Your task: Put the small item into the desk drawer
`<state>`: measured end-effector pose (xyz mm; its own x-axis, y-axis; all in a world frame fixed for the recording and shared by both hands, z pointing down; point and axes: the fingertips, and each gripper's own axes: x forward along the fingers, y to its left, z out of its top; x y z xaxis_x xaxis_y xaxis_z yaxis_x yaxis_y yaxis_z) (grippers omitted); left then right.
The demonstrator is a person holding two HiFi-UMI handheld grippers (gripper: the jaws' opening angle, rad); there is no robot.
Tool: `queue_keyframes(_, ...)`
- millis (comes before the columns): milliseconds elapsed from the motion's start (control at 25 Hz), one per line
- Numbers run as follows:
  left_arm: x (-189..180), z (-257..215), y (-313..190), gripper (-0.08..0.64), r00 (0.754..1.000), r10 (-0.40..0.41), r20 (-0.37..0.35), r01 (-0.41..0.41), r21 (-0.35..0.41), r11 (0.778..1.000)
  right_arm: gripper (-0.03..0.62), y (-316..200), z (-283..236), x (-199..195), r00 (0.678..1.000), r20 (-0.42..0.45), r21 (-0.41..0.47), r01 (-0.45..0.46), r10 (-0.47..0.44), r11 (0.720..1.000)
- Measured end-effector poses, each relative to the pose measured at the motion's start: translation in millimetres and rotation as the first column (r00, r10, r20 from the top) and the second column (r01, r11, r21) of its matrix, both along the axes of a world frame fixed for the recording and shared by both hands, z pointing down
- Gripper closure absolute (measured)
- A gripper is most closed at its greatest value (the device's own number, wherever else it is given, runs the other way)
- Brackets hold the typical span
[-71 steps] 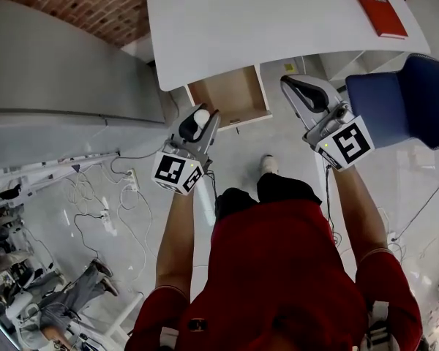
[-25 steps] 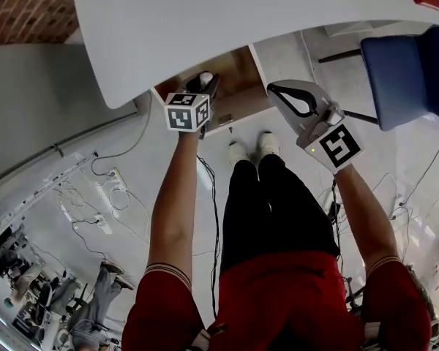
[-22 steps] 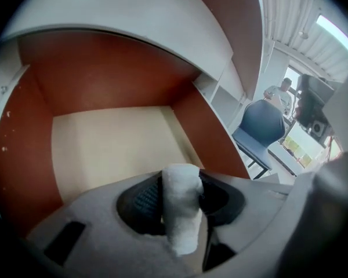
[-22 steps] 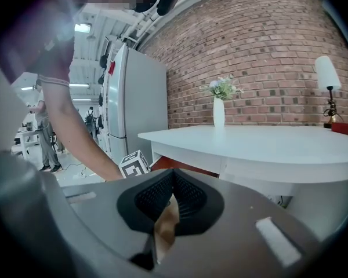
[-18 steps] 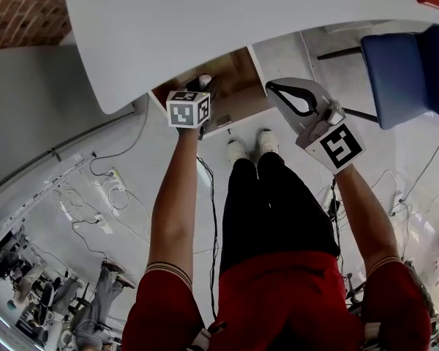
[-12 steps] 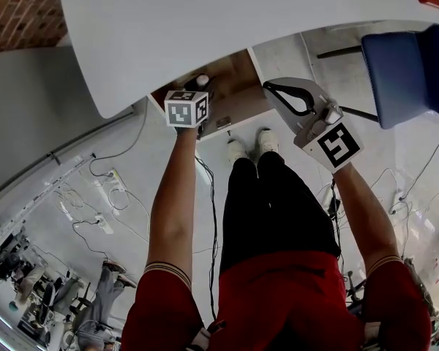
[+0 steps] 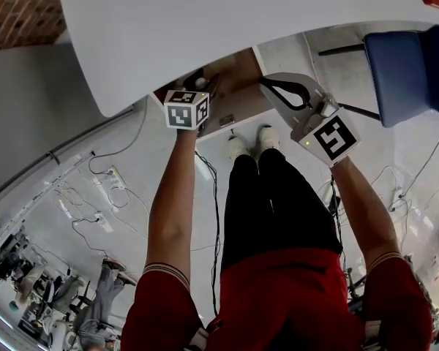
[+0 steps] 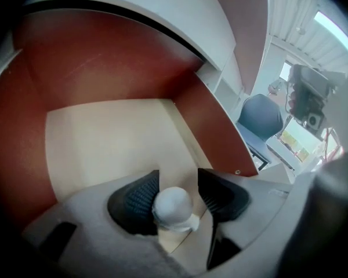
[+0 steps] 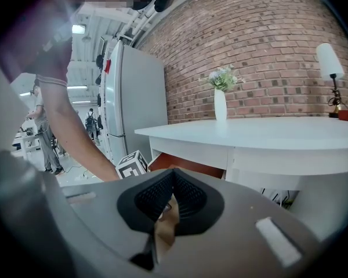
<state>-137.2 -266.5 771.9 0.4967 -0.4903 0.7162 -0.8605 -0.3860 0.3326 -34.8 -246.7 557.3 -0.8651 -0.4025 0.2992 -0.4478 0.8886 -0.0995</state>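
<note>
White worktop (image 7: 241, 13) overhangs the open wooden drawer (image 8: 104, 132). My left gripper (image 8: 177, 179) is opening above the drawer floor, with the small white ball (image 8: 173, 204) between its jaws, clear of the right pad. My right gripper (image 9: 173, 181) is closed, beside the drawer.

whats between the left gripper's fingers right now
A small white ball, shown in the left gripper view. The left gripper has its fingers opening over the drawer.
</note>
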Motion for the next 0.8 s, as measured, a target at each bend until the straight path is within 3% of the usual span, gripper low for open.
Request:
queue_keyframes(280, -0.4, -23.9, -8.5, 0.331, 1.000, -0.001, 0.022, -0.002, 0.118, 0.993, 0.584, 4.2, -2.7, -4.0, 1.000, 0.003, 0.000, 0.007, -0.007, 1.000)
queue_keyframes(480, -1.4, -39.8, -5.5, 0.333, 1.000, 0.003, 0.009, -0.005, 0.146, 0.989, 0.584, 10.3, -5.0, -6.1, 1.000, 0.007, -0.001, 0.005, -0.005, 1.000)
queue_keyframes(640, -0.8, -55.4, 0.5, 0.358, 1.000, 0.020, 0.010, -0.022, 0.160, 0.987, 0.584, 12.5, -12.7, -9.8, 1.000, 0.014, 0.004, 0.008, -0.008, 1.000)
queue_keyframes(800, 3.6, -77.4, 6.3, 0.431, 1.000, 0.024, 0.018, -0.027, 0.193, 0.981, 0.584, 13.6, -22.5, -12.2, 1.000, 0.022, 0.009, 0.009, -0.009, 1.000)
